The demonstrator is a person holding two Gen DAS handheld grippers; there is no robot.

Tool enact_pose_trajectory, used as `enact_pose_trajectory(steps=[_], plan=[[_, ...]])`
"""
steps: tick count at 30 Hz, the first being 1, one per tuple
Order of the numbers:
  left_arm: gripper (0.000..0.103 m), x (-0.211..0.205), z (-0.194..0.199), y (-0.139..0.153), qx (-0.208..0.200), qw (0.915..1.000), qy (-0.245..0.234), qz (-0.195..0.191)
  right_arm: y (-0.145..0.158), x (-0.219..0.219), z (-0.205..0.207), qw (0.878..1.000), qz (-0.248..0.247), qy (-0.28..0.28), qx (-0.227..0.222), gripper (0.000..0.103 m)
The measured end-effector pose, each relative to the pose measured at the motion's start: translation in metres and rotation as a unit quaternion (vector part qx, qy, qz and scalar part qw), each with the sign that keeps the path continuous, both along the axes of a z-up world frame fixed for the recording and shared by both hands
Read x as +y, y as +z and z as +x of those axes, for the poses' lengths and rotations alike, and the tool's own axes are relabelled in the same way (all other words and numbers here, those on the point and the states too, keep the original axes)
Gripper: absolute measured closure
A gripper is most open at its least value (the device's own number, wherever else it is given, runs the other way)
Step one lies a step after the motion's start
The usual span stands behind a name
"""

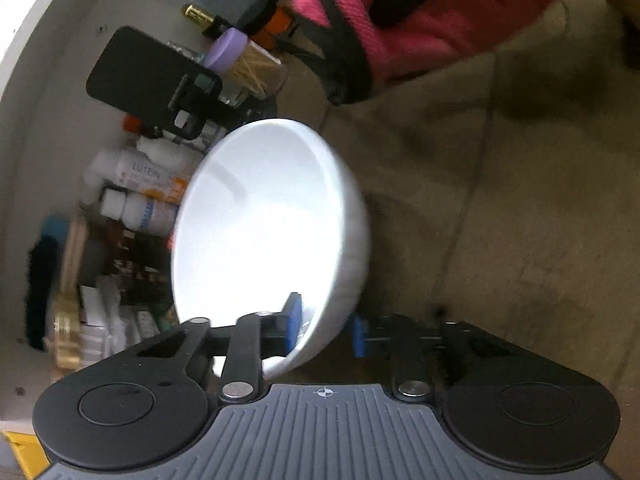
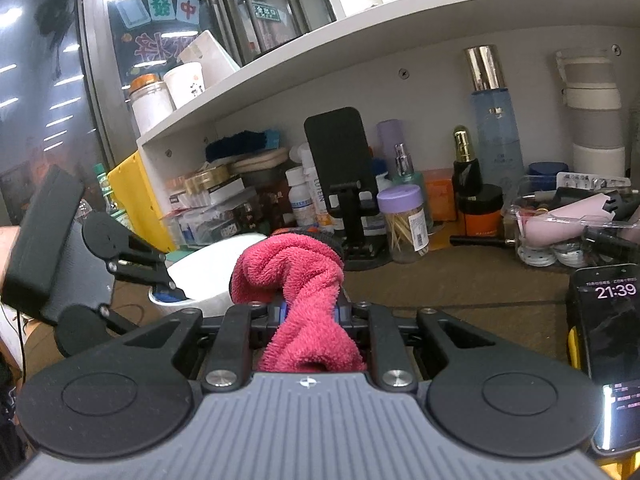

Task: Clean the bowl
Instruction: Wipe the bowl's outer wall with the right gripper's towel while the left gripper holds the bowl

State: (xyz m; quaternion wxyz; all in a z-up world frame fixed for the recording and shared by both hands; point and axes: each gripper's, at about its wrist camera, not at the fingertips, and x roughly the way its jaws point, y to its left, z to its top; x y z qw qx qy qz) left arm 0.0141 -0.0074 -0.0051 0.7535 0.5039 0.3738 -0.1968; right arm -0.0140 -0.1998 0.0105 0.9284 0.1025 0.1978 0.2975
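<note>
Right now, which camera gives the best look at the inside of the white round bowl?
The left wrist view: the white round bowl is tipped toward the lens, gripped at its rim by the left tool, so its interior fills the centre. The right wrist view shows only part of the bowl, mostly hidden behind the pink fluffy cloth.

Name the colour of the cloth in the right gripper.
Pink cloth, clearest in the right wrist view.

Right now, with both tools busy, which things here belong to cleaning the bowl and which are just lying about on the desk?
Part of the job:
- white bowl, rim pinched by the left tool
- pink cloth, clamped in the right tool

Just lying about:
- black phone stand
- toothpick jar with purple lid
- pill bottles
- smartphone showing 21:39
</note>
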Motion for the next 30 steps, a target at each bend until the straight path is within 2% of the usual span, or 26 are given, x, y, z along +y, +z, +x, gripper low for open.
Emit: enact_pose_trajectory(steps=[2,4,5,7,9,10,11,14,15,17,18,20,22,23,25,27,29,30], plan=[[0.089,0.011,0.002,0.013,0.013,0.9974,0.031,-0.063,0.000,0.001,-0.001,1.000,-0.008,0.000,-0.006,0.082],[0.090,0.025,0.002,0.028,0.032,0.9886,0.057,-0.135,0.001,0.003,-0.004,1.000,-0.016,0.000,-0.014,0.082],[0.090,0.039,-0.002,0.037,0.045,0.9765,0.076,-0.197,0.001,0.004,-0.005,1.000,-0.017,0.002,-0.017,0.082],[0.090,0.053,-0.007,0.043,0.050,0.9636,0.092,-0.246,0.003,0.006,-0.007,0.999,-0.023,0.008,-0.026,0.082],[0.087,0.078,-0.018,0.046,0.057,0.9372,0.122,-0.322,0.008,0.015,-0.011,0.997,-0.047,0.019,-0.052,0.082],[0.087,0.083,-0.021,0.048,0.058,0.9301,0.126,-0.340,0.011,0.021,-0.013,0.995,-0.061,0.025,-0.069,0.082],[0.085,0.093,-0.030,0.046,0.056,0.9180,0.133,-0.369,0.015,0.029,-0.017,0.993,-0.077,0.034,-0.088,0.082],[0.078,0.103,-0.052,0.038,0.051,0.8923,0.147,-0.424,0.027,0.060,-0.030,0.979,-0.133,0.067,-0.142,0.082],[0.076,0.104,-0.055,0.037,0.048,0.8850,0.151,-0.438,0.028,0.075,-0.035,0.970,-0.163,0.074,-0.163,0.082],[0.075,0.102,-0.062,0.037,0.040,0.8721,0.162,-0.460,0.024,0.105,-0.046,0.946,-0.237,0.074,-0.209,0.082],[0.075,0.103,-0.058,0.037,0.038,0.8693,0.164,-0.465,0.020,0.114,-0.053,0.934,-0.264,0.078,-0.226,0.082],[0.075,0.109,-0.057,0.038,0.037,0.8670,0.164,-0.469,0.010,0.126,-0.078,0.903,-0.320,0.104,-0.266,0.082],[0.074,0.109,-0.054,0.041,0.039,0.8698,0.159,-0.465,0.005,0.122,-0.100,0.885,-0.346,0.141,-0.279,0.082],[0.073,0.106,-0.053,0.041,0.040,0.8747,0.156,-0.457,0.003,0.119,-0.109,0.878,-0.354,0.160,-0.280,0.082],[0.073,0.100,-0.053,0.040,0.041,0.8843,0.148,-0.441,0.005,0.112,-0.122,0.875,-0.351,0.202,-0.266,0.082],[0.073,0.096,-0.059,0.040,0.042,0.8899,0.146,-0.430,0.008,0.105,-0.133,0.873,-0.342,0.250,-0.243,0.082],[0.073,0.093,-0.064,0.040,0.042,0.8950,0.142,-0.420,0.010,0.108,-0.132,0.878,-0.343,0.239,-0.234,0.082],[0.073,0.091,-0.065,0.040,0.043,0.8977,0.141,-0.415,0.014,0.111,-0.126,0.886,-0.338,0.220,-0.228,0.083]])
